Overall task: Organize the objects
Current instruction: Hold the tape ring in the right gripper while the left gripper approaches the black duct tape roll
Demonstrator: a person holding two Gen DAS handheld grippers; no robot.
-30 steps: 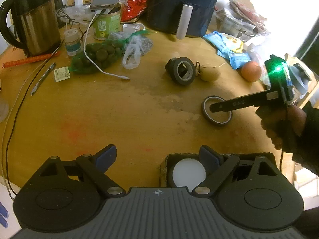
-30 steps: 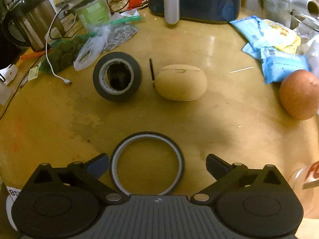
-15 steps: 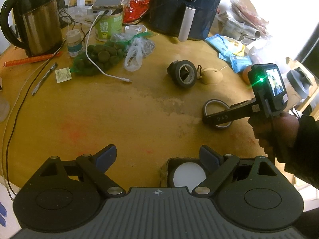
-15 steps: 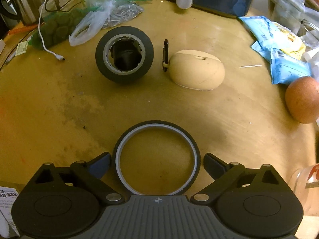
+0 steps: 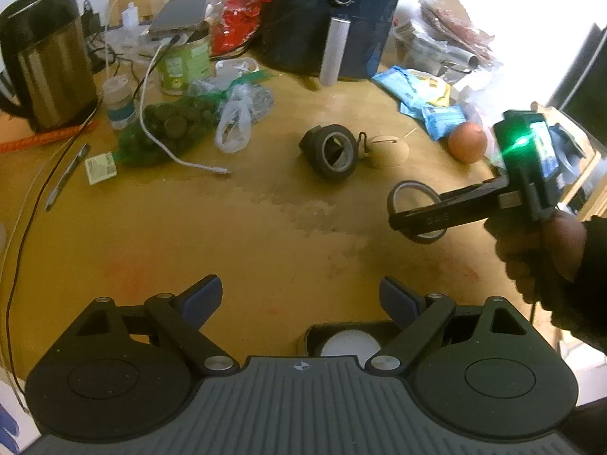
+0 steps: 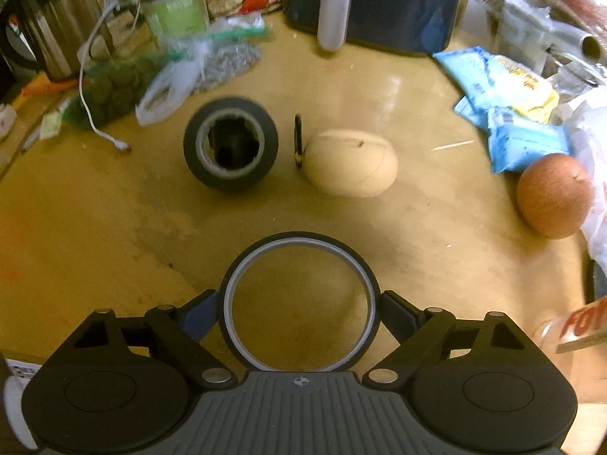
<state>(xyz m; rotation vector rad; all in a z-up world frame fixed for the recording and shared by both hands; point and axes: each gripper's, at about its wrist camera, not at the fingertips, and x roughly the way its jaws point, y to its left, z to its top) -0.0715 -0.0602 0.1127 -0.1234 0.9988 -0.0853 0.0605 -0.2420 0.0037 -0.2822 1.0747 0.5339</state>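
While the left gripper hangs open over bare wooden table, the right gripper clamps the thin dark tape ring near the table's right edge.

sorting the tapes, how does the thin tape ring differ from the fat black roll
The thin tape ring is wide and slim, lying flat between the right gripper fingers; the black roll is thick-walled, propped tilted, untouched. Table shows through the ring; the roll's core looks dark. Both are dark-rimmed tape.
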